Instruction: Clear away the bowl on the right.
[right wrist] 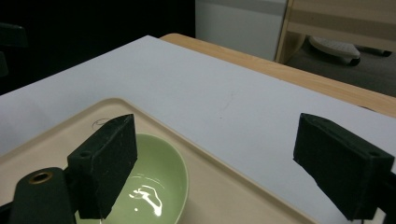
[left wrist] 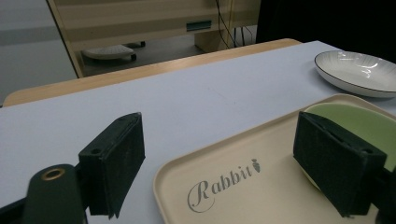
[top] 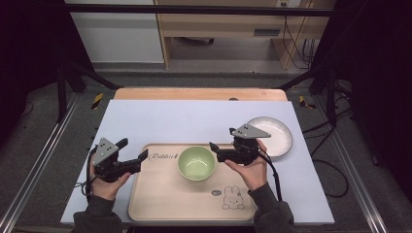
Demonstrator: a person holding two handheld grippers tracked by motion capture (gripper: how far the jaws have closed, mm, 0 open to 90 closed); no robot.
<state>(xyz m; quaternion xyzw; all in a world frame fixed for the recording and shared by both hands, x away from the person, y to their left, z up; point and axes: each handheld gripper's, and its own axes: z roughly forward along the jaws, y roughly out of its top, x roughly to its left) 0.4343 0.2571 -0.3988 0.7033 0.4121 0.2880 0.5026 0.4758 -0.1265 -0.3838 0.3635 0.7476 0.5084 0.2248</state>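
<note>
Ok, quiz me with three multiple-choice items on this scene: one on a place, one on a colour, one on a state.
1. Where is the bowl?
A. on the tray
B. on the plate
C. on the bare sheet

2. What colour is the bowl?
A. white
B. green
C. blue

3. How is the right gripper?
A. shut on the bowl
B. shut on the plate
C. open, holding nothing

Key: 1 A, the bowl sits mid-tray in the high view. 2 B, its inside is pale green. 3 C, in the right gripper view its fingers stand wide apart above the bowl, not touching it.
</note>
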